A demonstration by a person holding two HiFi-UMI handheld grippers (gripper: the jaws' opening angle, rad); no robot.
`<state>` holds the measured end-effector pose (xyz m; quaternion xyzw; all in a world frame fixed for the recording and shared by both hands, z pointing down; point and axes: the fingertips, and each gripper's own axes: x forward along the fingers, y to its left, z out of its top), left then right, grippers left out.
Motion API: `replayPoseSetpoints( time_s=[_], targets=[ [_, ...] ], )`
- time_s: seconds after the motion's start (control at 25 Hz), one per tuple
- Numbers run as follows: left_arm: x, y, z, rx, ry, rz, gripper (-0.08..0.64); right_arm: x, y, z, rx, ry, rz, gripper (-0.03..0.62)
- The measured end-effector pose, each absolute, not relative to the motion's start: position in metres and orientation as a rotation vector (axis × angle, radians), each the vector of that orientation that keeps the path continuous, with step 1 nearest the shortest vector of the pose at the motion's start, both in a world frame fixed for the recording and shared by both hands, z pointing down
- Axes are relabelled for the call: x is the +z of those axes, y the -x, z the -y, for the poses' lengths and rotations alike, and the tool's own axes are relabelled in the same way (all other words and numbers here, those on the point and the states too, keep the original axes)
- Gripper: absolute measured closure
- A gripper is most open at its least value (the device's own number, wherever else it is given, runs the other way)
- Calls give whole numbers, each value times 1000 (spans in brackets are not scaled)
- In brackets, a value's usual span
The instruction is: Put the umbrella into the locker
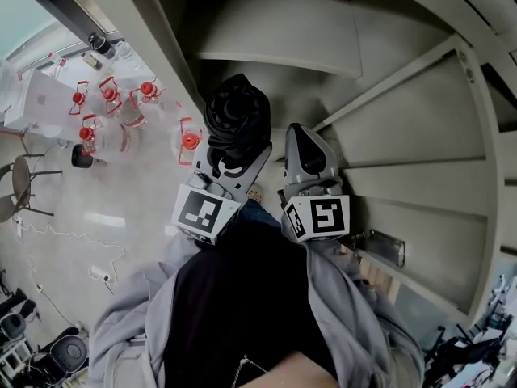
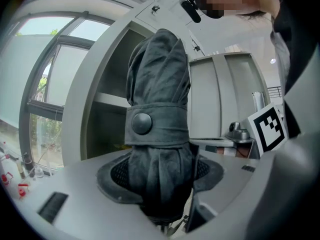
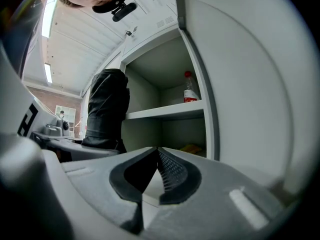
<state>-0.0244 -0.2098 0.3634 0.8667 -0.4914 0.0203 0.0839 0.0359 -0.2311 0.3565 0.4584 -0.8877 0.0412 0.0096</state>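
A folded black umbrella [image 1: 236, 120], wrapped by a strap with a round snap button [image 2: 142, 123], stands upright in my left gripper [image 1: 234, 153], whose jaws are shut on its lower part [image 2: 162, 184]. It also shows at the left of the right gripper view as a dark bundle [image 3: 106, 111]. My right gripper [image 1: 300, 148] is beside the left one, shut with nothing between its pads [image 3: 172, 174]. Both point at the open grey locker [image 1: 275, 35] with its shelf [image 3: 165, 112].
A bottle with a red cap and label [image 3: 189, 90] stands on the locker's upper shelf. Something yellow [image 3: 191, 148] lies on the lower level. The locker door [image 3: 255, 84] stands open at the right. Several clear red-capped containers [image 1: 121, 107] sit on the floor at left.
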Motion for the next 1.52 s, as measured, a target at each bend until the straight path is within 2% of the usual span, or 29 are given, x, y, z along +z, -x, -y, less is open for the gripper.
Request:
replayPoseSetpoints(
  time_s=[0.48,0.88,1.0,1.12,1.16,1.52],
  targets=[
    [425,29,225,168,-2478,1286,313,381,-38,229,181,-1493,2688,589],
    [445,29,243,213,-2443,1154,313,432,-11,202,280,-1253,2632,565],
    [447,28,245,233,-2445,1135,313,451,-4,193,337,-1153,2607,510],
    [447,25,246,240,-2451,1119,313,481,10,182,436,-983,2564,388],
    [447,24,246,239,-2453,1112,313,492,13,178,462,-943,2544,372],
    [447,12,243,224,-2442,1055,313,558,30,166,626,-840,2426,362]
  ],
)
